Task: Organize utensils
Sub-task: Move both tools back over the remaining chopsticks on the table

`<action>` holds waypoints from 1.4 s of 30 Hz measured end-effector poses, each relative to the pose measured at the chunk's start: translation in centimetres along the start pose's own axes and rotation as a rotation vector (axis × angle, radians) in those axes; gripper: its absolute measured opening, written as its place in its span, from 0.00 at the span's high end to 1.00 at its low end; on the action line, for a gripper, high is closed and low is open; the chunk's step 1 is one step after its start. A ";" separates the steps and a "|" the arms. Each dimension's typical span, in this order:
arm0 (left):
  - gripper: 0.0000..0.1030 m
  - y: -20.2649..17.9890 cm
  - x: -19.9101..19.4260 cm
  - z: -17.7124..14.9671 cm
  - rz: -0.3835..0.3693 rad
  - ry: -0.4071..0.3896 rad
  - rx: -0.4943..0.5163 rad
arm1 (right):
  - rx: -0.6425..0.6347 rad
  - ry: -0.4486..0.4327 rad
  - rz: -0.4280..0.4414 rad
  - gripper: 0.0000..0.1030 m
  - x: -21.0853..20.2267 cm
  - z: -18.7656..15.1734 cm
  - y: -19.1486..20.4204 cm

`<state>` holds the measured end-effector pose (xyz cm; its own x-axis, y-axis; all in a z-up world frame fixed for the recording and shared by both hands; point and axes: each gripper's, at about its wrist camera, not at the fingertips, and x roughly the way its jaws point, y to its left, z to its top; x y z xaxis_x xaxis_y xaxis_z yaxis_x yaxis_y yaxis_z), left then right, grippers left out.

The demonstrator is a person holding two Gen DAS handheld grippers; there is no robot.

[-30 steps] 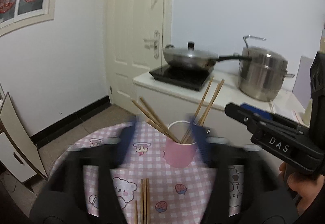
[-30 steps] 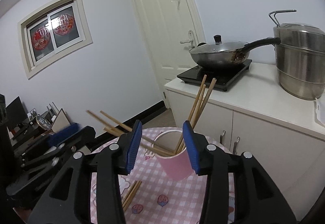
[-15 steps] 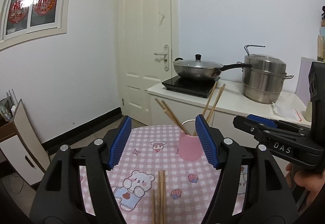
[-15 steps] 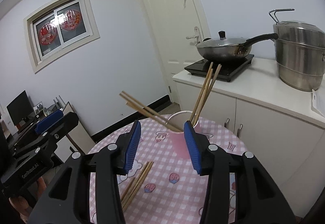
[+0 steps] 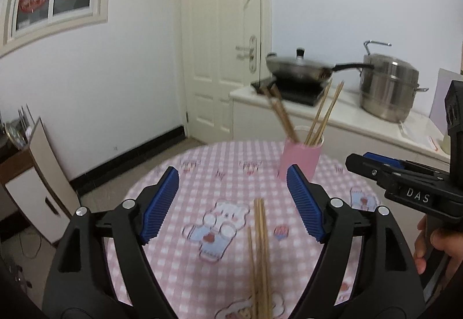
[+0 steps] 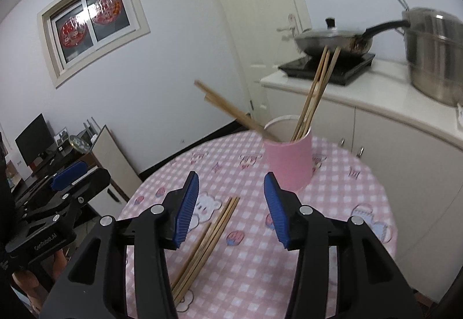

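Note:
A pink cup stands on the round table with the pink checked cloth, several wooden chopsticks leaning out of it. A loose bundle of chopsticks lies flat on the cloth nearer to me. My left gripper hovers above that bundle, its jaws opening, nothing between them. My right gripper hangs over the bundle's far end, short of the cup, jaws opening and empty. Each gripper shows at the edge of the other's view.
Behind the table runs a white counter with a lidded wok on a black hob and a steel steamer pot. A white door is at the back. A low cabinet stands left.
Both grippers have drawn back from the cup and sunk toward the table. The flat chopstick bundle now sits larger beneath them. The left jaws stand wider apart, the right slightly wider.

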<state>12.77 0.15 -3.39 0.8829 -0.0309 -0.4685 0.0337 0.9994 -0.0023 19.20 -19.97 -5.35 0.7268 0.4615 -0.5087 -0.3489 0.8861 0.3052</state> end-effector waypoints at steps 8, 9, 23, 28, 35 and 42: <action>0.24 3.9 2.5 -4.1 -0.050 0.176 -0.077 | -0.040 0.123 -0.037 0.53 4.1 -3.2 2.2; 0.24 4.3 3.0 -4.8 -0.059 0.200 -0.095 | -0.045 0.147 -0.047 0.53 4.7 -3.6 2.4; 0.24 5.8 5.9 -9.3 -0.097 0.333 -0.158 | -0.119 0.361 -0.243 0.51 11.4 -7.6 3.5; 0.24 5.3 6.7 -10.0 -0.090 0.357 -0.126 | -0.152 0.385 -0.258 0.51 12.7 -8.1 4.2; 0.24 5.6 7.5 -10.4 -0.095 0.378 -0.130 | -0.187 0.374 -0.292 0.48 13.3 -7.9 4.6; 0.24 5.7 8.1 -10.7 -0.091 0.396 -0.135 | -0.187 0.379 -0.287 0.48 13.4 -7.9 4.4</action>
<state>15.10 5.74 -16.68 0.6301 -0.1380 -0.7642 0.0186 0.9865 -0.1628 22.72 -9.50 -17.19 0.5552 0.1508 -0.8179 -0.2915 0.9563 -0.0215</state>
